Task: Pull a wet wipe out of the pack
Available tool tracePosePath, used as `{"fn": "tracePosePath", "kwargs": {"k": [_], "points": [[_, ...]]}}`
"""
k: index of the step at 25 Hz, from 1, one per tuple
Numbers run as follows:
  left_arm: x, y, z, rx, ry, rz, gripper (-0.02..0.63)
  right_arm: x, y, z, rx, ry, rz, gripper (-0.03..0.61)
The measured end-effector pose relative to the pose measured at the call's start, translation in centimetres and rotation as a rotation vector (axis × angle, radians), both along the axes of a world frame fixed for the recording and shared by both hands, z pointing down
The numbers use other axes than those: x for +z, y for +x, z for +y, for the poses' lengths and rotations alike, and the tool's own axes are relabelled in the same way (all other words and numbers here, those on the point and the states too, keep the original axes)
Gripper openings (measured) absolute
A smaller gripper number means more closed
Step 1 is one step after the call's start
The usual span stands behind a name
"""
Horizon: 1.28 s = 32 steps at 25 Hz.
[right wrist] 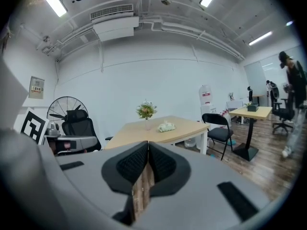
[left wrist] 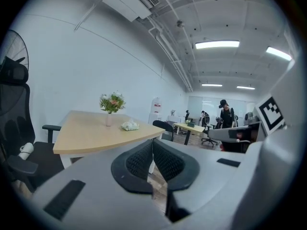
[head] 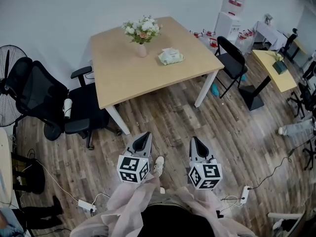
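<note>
We have not begun: the pack [head: 171, 57] sits unopened on the surface [head: 123, 78], well apart from our left tool [head: 146, 135] and right tool [head: 194, 139], both closed and empty.

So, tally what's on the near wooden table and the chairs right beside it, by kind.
Wet wipe pack: 1
Vase of flowers: 1
Office chair: 1
Folding chair: 1
Total: 4
</note>
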State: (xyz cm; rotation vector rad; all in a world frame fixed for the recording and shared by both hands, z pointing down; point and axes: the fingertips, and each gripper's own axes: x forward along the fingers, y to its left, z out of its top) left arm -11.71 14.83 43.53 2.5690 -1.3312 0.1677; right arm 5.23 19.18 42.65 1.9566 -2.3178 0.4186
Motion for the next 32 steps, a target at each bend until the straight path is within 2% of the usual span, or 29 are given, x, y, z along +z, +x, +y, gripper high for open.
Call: {"fn": "tracePosePath", "kwargs": {"k": [10,11,13,20,26,32], "points": [[-1.5,1.9,-9.2,0.033,0.012,-0.001,0.012,-1.1,2.1,-8.6,0.038,0.011,0.015,0.017],[-1.6,2.2,-10.0,0.039,0.013,0.000,0.012,-1.1,2.2,-9.4,0.036,0.010,0.019,0.040],[-1.8,2.7,-11.6,0.054,0.015,0.002,0.012,-1.1,2.2,-11.0,0.029,0.008,0.034,0.136],[-2.1,3.7,-16.7,0.077,0.020,0.012,0.012,-1.0,2.0,-16.0,0.001,0.001,0.059,0.293],[-2.1,3.6,-20.2,0.077,0.025,0.016,0.012,-0.4,2.8,-19.5,0.016,-0.012,0.048,0.350],[-1.8,3.3,-22.5,0.077,0.030,0.012,0.012,0.0,2.4,-21.8,0.004,-0.015,0.042,0.350]]}}
